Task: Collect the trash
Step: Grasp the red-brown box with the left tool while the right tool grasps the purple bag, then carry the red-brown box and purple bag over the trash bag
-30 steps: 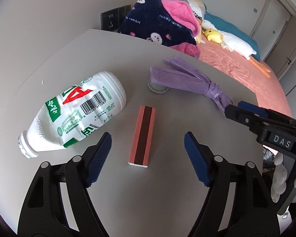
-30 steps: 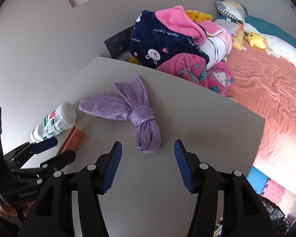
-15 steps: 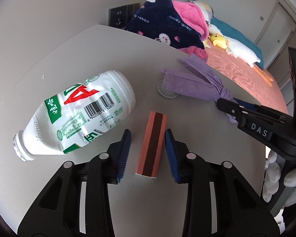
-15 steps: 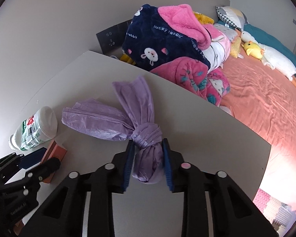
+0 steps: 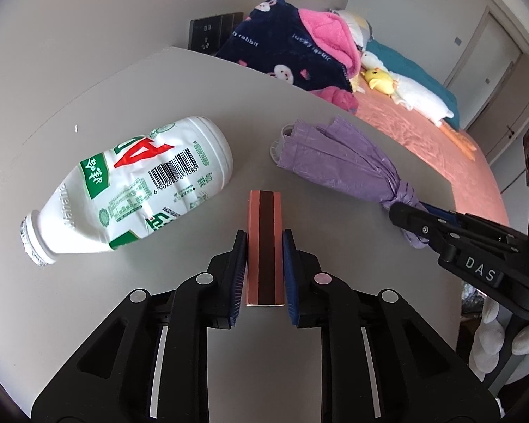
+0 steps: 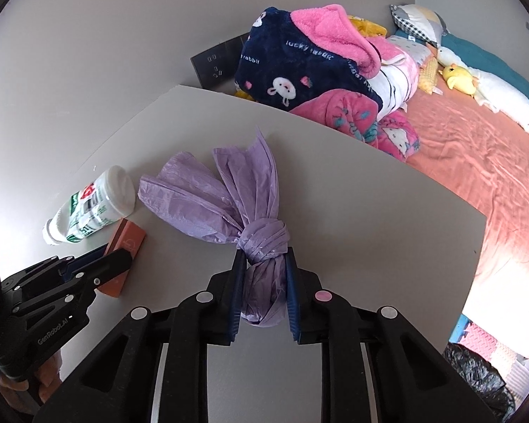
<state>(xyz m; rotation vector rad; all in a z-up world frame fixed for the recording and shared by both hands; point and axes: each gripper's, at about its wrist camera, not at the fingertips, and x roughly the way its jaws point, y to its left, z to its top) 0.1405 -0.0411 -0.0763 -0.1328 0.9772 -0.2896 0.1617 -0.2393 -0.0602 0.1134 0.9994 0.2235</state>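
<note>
1. My left wrist camera looks close along its fingers and down on the grey table, toward the bed.
2. My right wrist camera sits just as low, facing the same bed.
3. Both views share the white bottle, purple bag and each other's gripper.

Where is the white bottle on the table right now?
In the left wrist view, the white bottle lies on its side on the table, left of the small box held by the left gripper.
</note>
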